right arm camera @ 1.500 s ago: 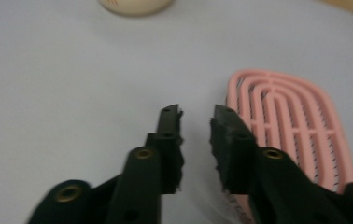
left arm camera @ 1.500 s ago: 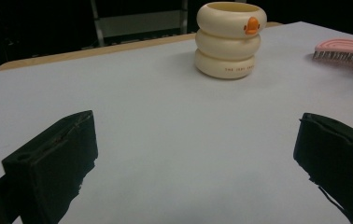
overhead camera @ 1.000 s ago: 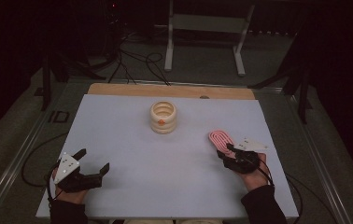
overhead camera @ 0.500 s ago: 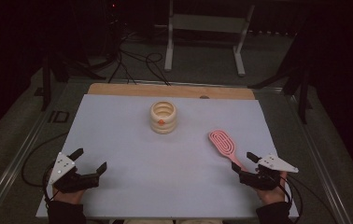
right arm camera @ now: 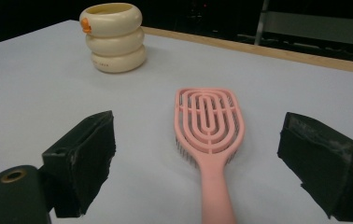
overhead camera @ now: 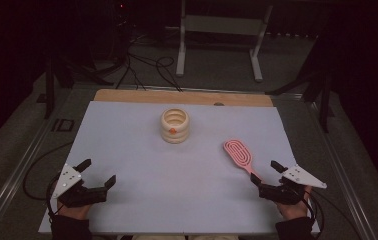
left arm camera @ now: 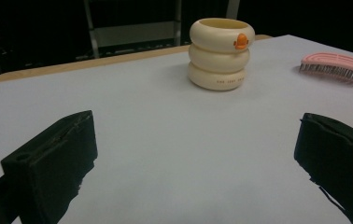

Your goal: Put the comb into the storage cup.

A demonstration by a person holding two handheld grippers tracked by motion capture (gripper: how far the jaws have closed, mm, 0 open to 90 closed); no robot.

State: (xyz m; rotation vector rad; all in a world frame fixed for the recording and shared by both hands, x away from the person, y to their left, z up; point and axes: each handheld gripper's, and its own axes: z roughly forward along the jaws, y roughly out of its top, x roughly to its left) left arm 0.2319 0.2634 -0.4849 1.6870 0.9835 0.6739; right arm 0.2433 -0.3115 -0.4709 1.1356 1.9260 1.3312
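Note:
A pink hairbrush (overhead camera: 238,152) lies bristles down on the white table (overhead camera: 142,150), right of centre, its handle pointing at my right gripper (overhead camera: 265,173). In the right gripper view the brush (right arm camera: 208,121) runs between the jaws of that gripper (right arm camera: 198,135). They have just been opening and stand wide, with neither pad touching the handle. A cream ribbed cup (overhead camera: 175,125) with an orange mark stands upright at the middle back (right arm camera: 114,37). My left gripper (overhead camera: 98,172) rests open and empty at the front left (left arm camera: 194,126), with the cup (left arm camera: 220,46) and brush (left arm camera: 338,67) far ahead.
A wooden strip (overhead camera: 182,97) borders the table's far edge. Beyond it on the dark floor are a metal stand (overhead camera: 219,30) and loose cables (overhead camera: 147,70). Broad bare tabletop lies between the two grippers.
My right gripper has let go of the brush handle, opened, and drawn back toward the front right. The brush stays flat on the table. My left gripper has kept still.

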